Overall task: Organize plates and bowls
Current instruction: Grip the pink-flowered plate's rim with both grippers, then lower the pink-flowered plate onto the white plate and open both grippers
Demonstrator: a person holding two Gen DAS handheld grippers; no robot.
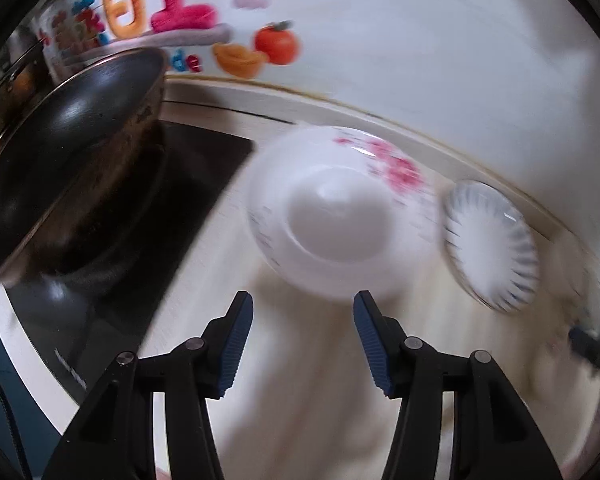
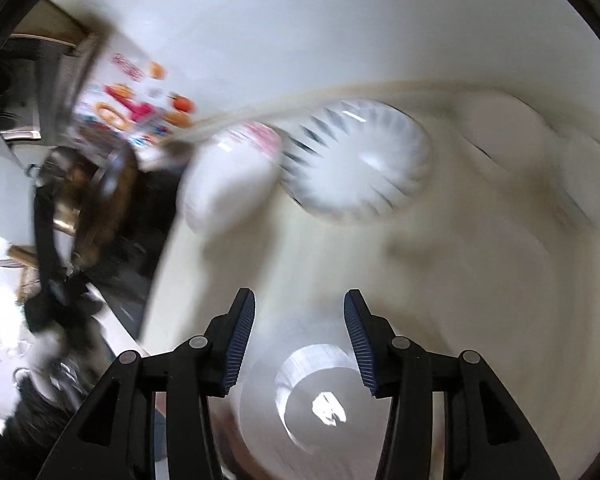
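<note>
Over a pale kitchen counter [image 1: 300, 380], my left gripper [image 1: 303, 340] hangs with its fingers apart and nothing between them. Just ahead of it sits the pink-flowered bowl [image 1: 336, 212], and beside that, touching or nearly so, the blue-rayed plate [image 1: 492, 244], both close to the white wall [image 1: 440, 60]. A dark frying pan [image 1: 72, 152] stands on the black cooktop [image 1: 204, 164] to the left. My right gripper [image 2: 299, 338] is likewise spread and empty; beneath it lies a plain white dish [image 2: 320, 396], blurred, not gripped. I judge I am between pieces, both hands free, picking what to gather next. The next move calls for lowering one pad inside a rim and one outside, then closing firmly, since glazed ware is likely to slip.
</note>
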